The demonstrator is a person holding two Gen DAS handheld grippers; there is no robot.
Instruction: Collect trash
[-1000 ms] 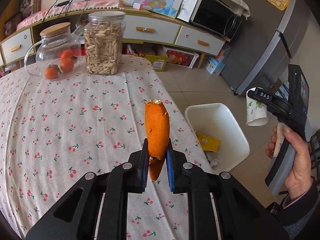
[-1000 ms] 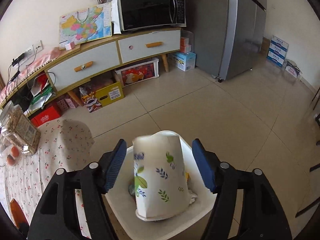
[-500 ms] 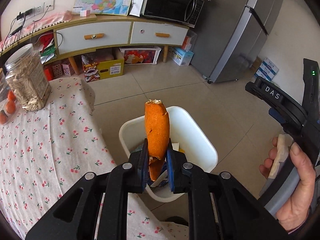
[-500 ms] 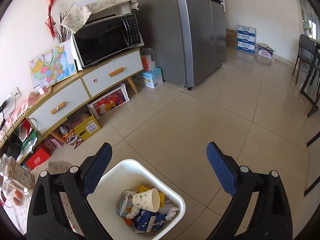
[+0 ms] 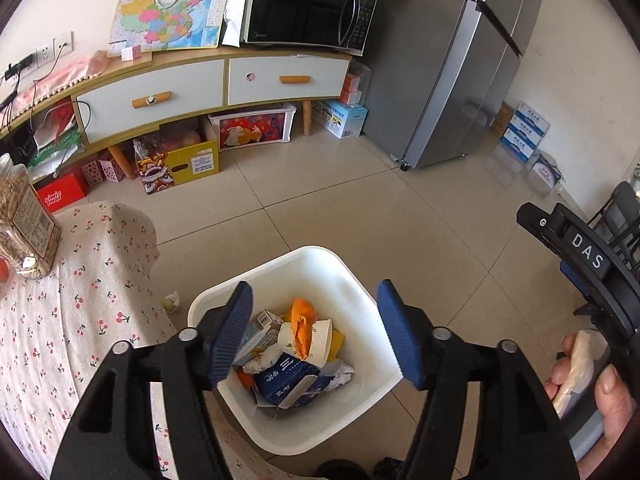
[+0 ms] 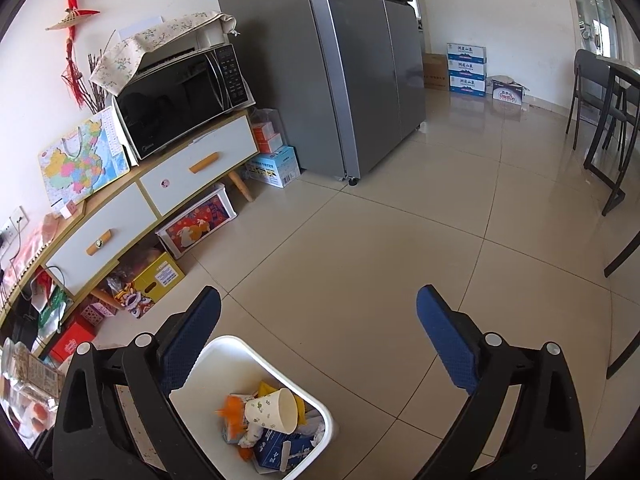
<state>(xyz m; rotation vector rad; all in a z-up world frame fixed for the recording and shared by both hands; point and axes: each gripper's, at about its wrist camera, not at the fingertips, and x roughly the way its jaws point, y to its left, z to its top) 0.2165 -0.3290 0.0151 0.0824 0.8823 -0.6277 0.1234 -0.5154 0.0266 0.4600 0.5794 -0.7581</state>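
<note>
A white trash bin (image 5: pixel 348 276) (image 6: pixel 240 350) stands on the tiled floor beside the table. Inside it lie an orange peel (image 5: pixel 302 326) (image 6: pixel 232 406), a paper cup (image 5: pixel 316 340) (image 6: pixel 276 410), a blue carton (image 5: pixel 288 380) (image 6: pixel 276 448) and crumpled paper. My left gripper (image 5: pixel 314 334) hovers over the bin, its jaws opening, with nothing pressed between them; the peel sits below in the bin. My right gripper (image 6: pixel 320 344) is wide open and holds nothing, above the bin's right side. In the left wrist view a hand (image 5: pixel 600 392) holds the right gripper's handle.
The table with its cherry-print cloth (image 5: pixel 60 320) lies left of the bin, a jar of seeds (image 5: pixel 22 232) on it. A small scrap (image 5: pixel 172 302) lies on the floor by the bin. A sideboard (image 5: pixel 180 80), microwave, fridge (image 6: pixel 360 80) and boxes line the wall; dark chairs (image 6: pixel 608 128) stand right.
My left gripper carried the orange peel from over the table to above the bin and let it go into the bin. My right gripper dropped the paper cup in and opened wide.
</note>
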